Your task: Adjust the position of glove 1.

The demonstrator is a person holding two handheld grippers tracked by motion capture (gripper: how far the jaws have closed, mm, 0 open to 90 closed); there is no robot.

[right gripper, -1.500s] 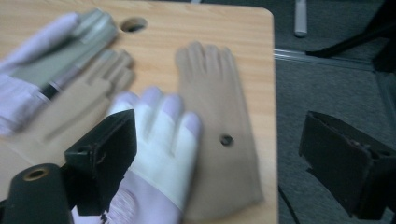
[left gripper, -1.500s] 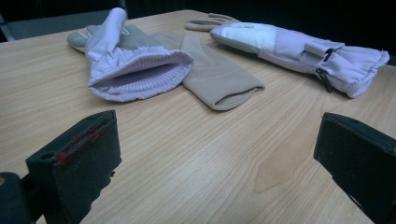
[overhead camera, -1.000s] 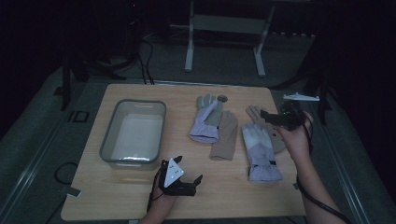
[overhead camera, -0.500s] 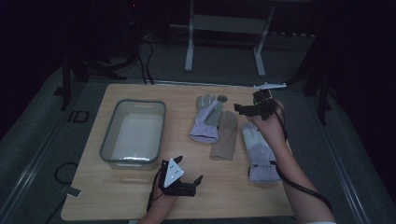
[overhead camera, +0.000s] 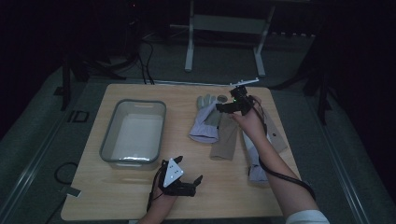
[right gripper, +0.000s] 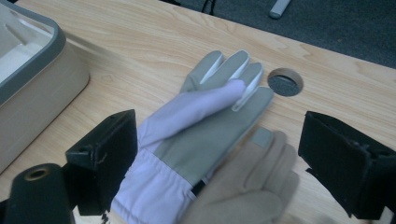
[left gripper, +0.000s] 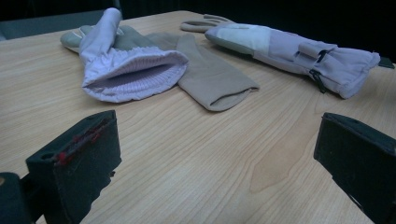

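A lilac and grey work glove (overhead camera: 205, 122) lies at the table's middle, its cuff toward me, and a tan glove (overhead camera: 227, 137) lies right beside it. My right gripper (overhead camera: 219, 108) hovers open just above them, its jaws on either side of the lilac glove (right gripper: 201, 130) and the tan glove's fingers (right gripper: 252, 186). A second lilac glove (overhead camera: 256, 168) lies partly under my right forearm. Near the front edge my left gripper (overhead camera: 196, 185) rests open, facing the lilac glove's cuff (left gripper: 130, 70), the tan glove (left gripper: 210, 74) and the second lilac glove (left gripper: 289, 51).
A grey plastic bin (overhead camera: 133, 133) stands on the left half of the wooden table (overhead camera: 116, 196). A round hole (right gripper: 285, 82) in the tabletop lies just past the glove's fingertips. Another tan glove (overhead camera: 275, 137) lies at the right. A metal stand (overhead camera: 224, 23) rises behind the table.
My right gripper has swung left from the table's right edge to above the two middle gloves. The left gripper has stayed where it was.
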